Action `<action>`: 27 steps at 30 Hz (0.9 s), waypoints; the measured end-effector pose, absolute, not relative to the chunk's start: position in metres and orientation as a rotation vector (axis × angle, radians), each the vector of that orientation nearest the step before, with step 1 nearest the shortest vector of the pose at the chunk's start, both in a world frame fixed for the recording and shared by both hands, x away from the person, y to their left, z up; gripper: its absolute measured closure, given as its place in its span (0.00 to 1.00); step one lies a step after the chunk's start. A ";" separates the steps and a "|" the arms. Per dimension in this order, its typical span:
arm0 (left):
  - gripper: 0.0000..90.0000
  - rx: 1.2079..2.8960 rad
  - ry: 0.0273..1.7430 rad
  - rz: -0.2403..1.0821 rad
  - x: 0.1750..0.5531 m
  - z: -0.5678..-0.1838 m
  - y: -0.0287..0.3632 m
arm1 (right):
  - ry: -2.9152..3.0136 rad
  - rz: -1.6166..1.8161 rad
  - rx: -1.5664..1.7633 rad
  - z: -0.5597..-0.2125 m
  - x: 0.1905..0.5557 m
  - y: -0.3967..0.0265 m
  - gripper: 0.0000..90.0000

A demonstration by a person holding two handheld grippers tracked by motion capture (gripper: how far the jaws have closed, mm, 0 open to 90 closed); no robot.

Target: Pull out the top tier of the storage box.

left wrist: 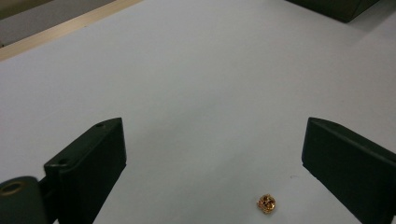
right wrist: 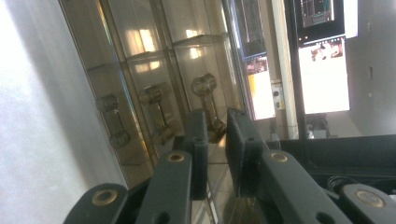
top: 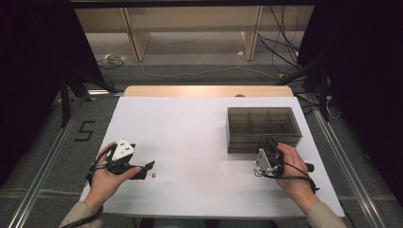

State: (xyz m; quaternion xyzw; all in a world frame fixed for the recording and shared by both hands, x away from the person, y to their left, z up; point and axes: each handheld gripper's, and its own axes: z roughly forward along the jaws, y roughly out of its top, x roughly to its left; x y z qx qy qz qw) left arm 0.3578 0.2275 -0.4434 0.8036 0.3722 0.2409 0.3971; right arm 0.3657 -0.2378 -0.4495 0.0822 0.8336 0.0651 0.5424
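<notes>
White tabletop [top: 199,137] fills the middle of a dim room, with grey floor, cables and pale shelving beyond its far edge. Near the table's left front corner, the left gripper [top: 148,166] lies low in the person's left hand [top: 107,180], pointing right along the surface; in its own view the two black jaws stand well apart with nothing between the pads, and a small gold bead [left wrist: 266,203] rests on the bare white surface just ahead of them, nearer the right-hand jaw. In the high view the same bead [top: 154,175] sits just beside the jaw tips, apart from them. To the right, the right gripper [top: 269,145] in the right hand [top: 293,173] is held against the near wall of a smoky clear compartment box [top: 264,124], which stands on the right half of the table; in the right gripper view its jaws are drawn close, a narrow gap left, and I cannot tell whether they pinch the box's edge or only rest at it. The step in hand looks like the pick-up of the bead, with the box steadied or about to be opened to receive it. The next move calls for centring the jaws over the bead, lowering the tips flush to the table, and closing gently, since so small and round a thing may roll or squirt away.
</notes>
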 end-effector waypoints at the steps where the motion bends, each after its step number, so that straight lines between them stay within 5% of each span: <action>1: 0.07 2.036 0.943 0.610 0.358 -0.443 0.228 | 1.980 0.155 0.195 -0.450 0.366 -0.238 0.89; 27: 0.07 2.028 0.951 0.613 0.358 -0.444 0.228 | 1.980 0.169 0.200 -0.450 0.365 -0.239 0.89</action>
